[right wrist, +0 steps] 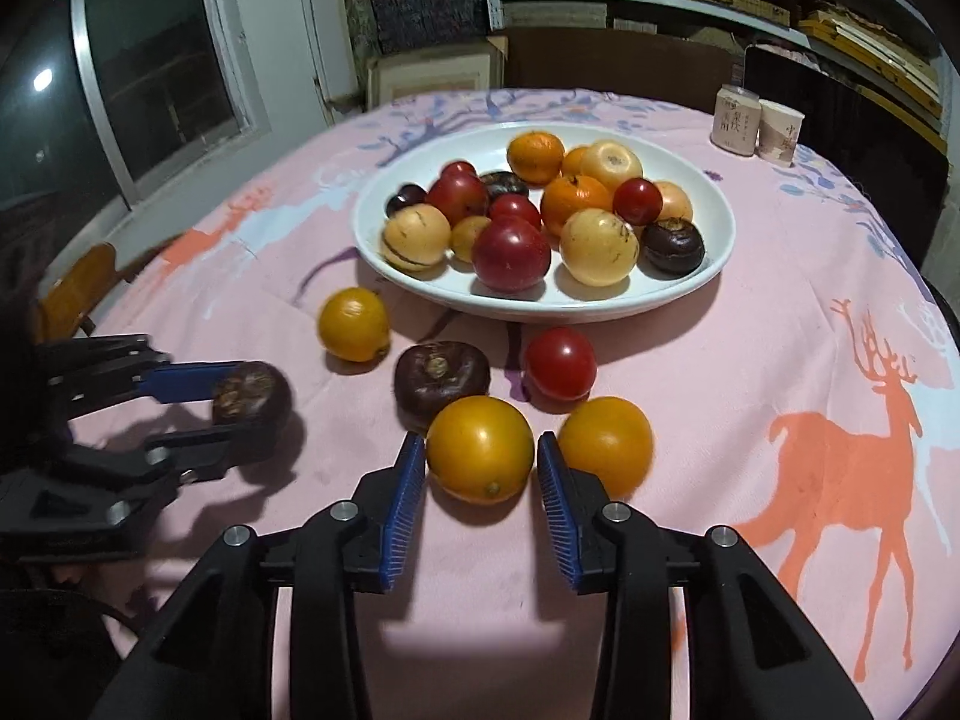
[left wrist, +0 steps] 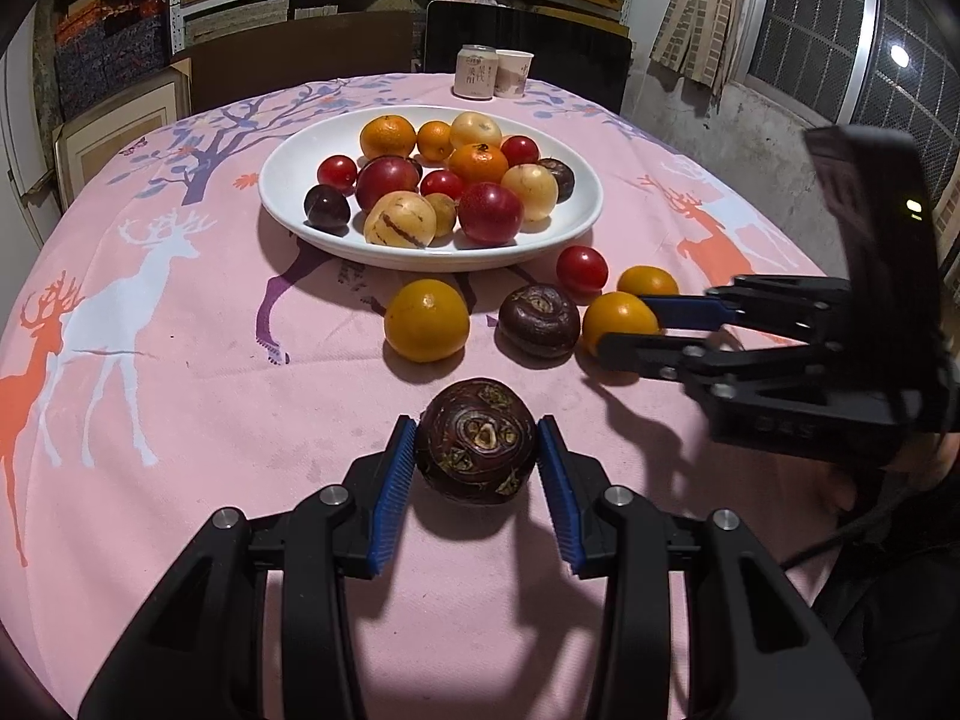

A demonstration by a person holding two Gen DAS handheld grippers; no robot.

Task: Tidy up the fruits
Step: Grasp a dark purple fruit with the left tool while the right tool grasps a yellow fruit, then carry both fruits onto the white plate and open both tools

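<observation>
Left gripper (left wrist: 477, 441) clamped on dark brown, round water chestnut (left wrist: 476, 440), resting on pink deer-print worktop (left wrist: 180, 420). Right gripper (right wrist: 480, 459) straddling glossy yellow-orange round fruit (right wrist: 480, 450), pads at both sides; firm contact not confirmable. Pickup step judged in hand; next, lifting both across to white oval ceramic plate (left wrist: 282, 180) of mixed fruit. Far sides of gripped fruit hidden.

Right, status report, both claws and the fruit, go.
Left claw around dark fruit, contact unclear. Right claw straddling yellow fruit, not clamped. Four more loose beside white plate. Path to plate clear.
</observation>
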